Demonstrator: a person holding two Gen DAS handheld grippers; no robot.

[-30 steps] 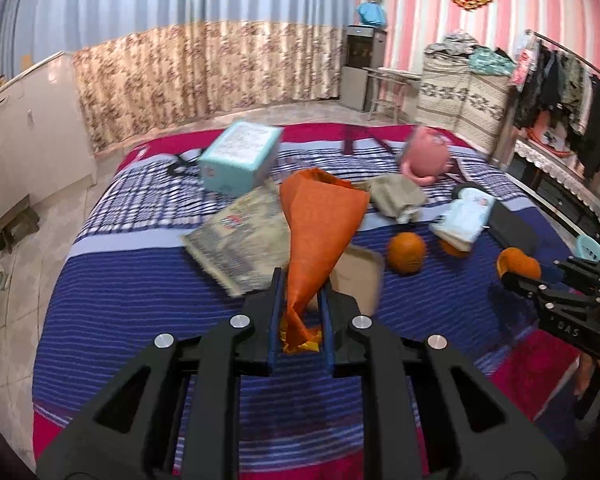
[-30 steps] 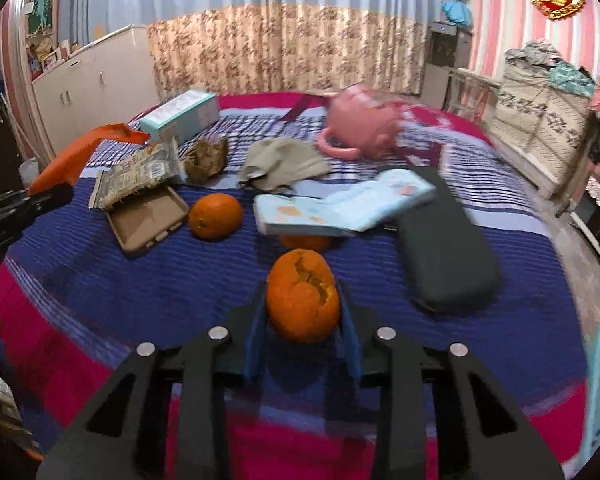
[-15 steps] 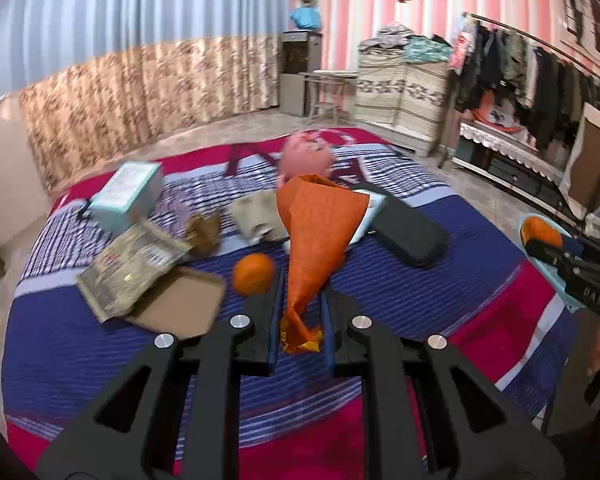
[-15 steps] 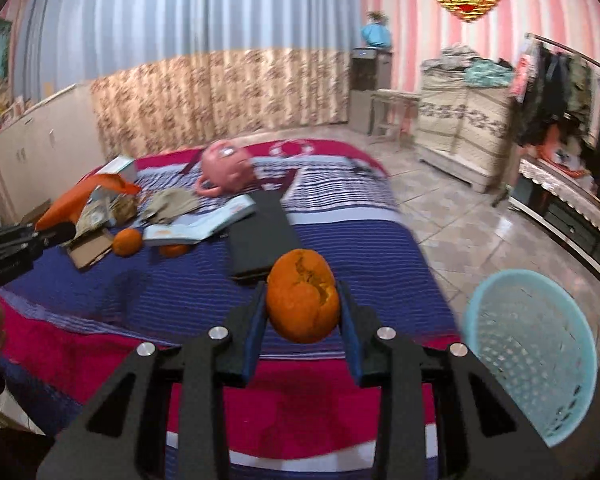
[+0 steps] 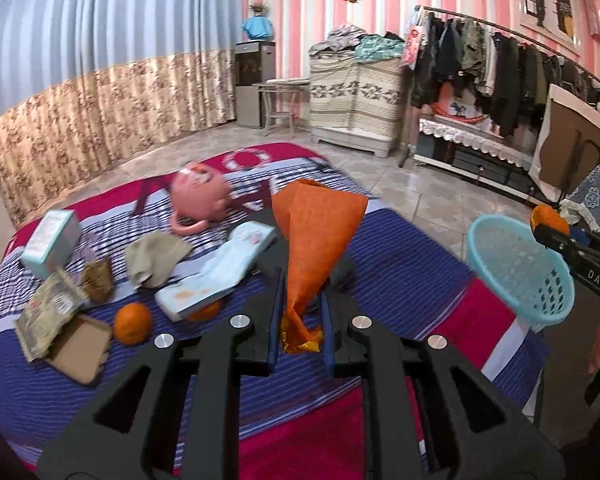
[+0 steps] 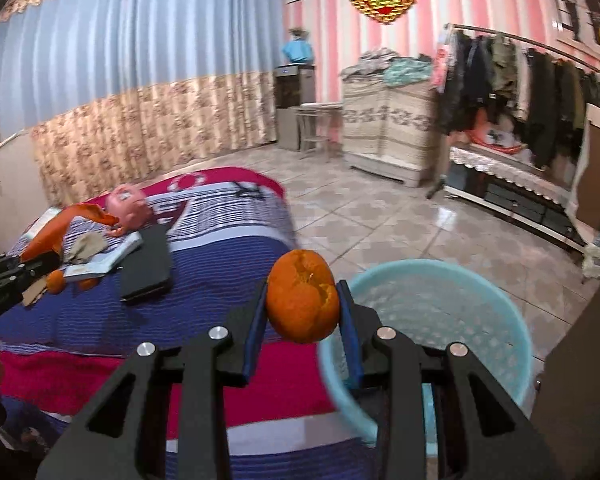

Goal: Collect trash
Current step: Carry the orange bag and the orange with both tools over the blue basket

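We are carrying two pieces of trash toward the light blue basket (image 6: 432,320), which stands on the tiled floor just off the right edge of the bed (image 5: 400,280). Our right gripper (image 6: 302,304) is clenched on a torn orange peel (image 6: 303,296), held in the air at the basket's near left rim, not yet over the middle. To do this step well, we should bring the peel past the rim and over the open centre before we let the jaws part, so it drops inside and does not catch the edge or roll to the floor. Our left gripper (image 5: 300,300) is clamped on an orange wrapper (image 5: 314,240), above the bed and to the left of the basket; it has farther to go and should wait for the right side to clear. The wrapper is cone-shaped, its long axis roughly upright: the narrow crumpled end sits between the pads, the wide end flares up and away from us. We would tip that wide end toward the basket before releasing.
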